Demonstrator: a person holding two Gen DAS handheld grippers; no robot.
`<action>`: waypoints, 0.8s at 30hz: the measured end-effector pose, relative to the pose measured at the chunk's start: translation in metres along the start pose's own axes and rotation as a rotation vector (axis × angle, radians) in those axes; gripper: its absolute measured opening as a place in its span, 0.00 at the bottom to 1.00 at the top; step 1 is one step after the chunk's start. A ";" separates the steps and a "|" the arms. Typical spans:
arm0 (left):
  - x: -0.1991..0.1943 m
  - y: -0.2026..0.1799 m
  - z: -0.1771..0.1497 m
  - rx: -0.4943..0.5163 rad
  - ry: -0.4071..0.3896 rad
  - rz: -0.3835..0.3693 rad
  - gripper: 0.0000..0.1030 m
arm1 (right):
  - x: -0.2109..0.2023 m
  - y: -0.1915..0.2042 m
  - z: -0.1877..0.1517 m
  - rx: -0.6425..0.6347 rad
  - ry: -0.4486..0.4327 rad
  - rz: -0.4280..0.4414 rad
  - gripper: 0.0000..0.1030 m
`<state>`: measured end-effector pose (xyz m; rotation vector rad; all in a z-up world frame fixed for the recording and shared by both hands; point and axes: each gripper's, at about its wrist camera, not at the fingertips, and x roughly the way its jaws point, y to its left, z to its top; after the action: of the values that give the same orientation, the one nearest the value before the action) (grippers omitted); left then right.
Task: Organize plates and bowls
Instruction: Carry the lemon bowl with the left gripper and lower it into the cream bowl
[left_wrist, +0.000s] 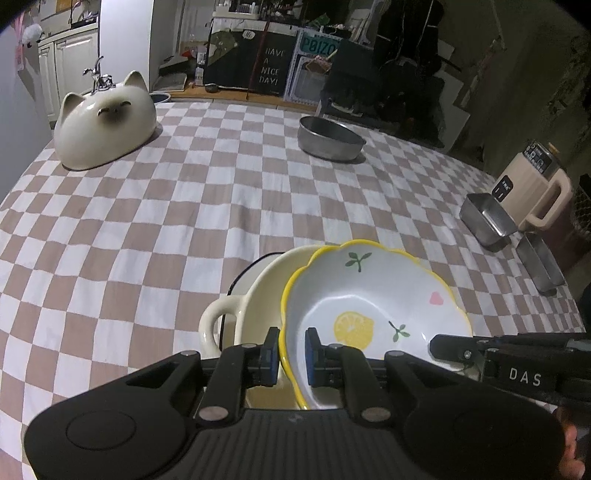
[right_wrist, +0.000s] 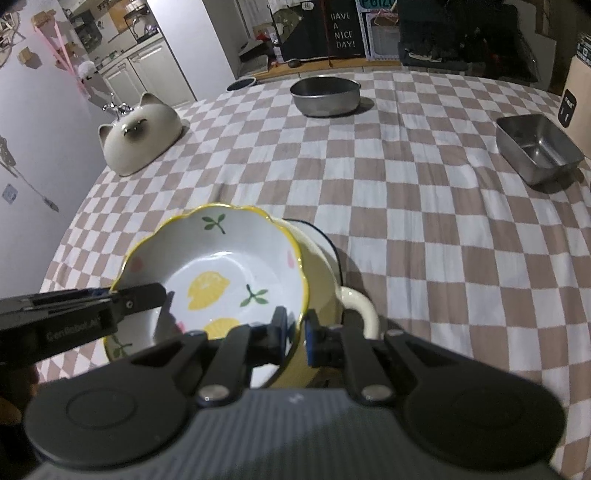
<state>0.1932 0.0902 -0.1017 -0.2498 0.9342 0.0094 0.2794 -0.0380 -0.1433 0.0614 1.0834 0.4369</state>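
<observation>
A white lemon-print bowl (left_wrist: 369, 302) with a wavy yellow rim sits tilted inside a cream bowl with handles (left_wrist: 258, 291), which rests on a black-rimmed white plate (left_wrist: 255, 267). My left gripper (left_wrist: 291, 354) is shut on the lemon bowl's near-left rim. My right gripper (right_wrist: 294, 334) is shut on its right rim; the bowl (right_wrist: 221, 266) fills the right wrist view's lower left, above the cream bowl (right_wrist: 325, 284). Each gripper shows in the other's view: the right one (left_wrist: 480, 354), the left one (right_wrist: 110, 306).
On the checkered tablecloth (left_wrist: 184, 206) are an upturned cat-shaped ceramic bowl (left_wrist: 105, 127) far left, a round metal bowl (left_wrist: 328, 138) at the back, rectangular metal tins (left_wrist: 487, 219) and a beige blender jug (left_wrist: 532, 192) at the right edge.
</observation>
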 end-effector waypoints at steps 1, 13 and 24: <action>0.001 0.000 0.000 0.004 0.003 0.004 0.13 | 0.001 0.000 0.000 0.000 0.004 -0.003 0.12; 0.013 0.004 -0.002 0.004 0.050 0.025 0.14 | 0.010 -0.001 0.002 0.012 0.046 -0.010 0.12; 0.021 0.006 0.000 0.000 0.073 0.028 0.15 | 0.021 -0.007 0.007 0.106 0.071 0.008 0.12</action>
<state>0.2051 0.0943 -0.1202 -0.2386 1.0101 0.0259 0.2963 -0.0359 -0.1590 0.1445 1.1766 0.3914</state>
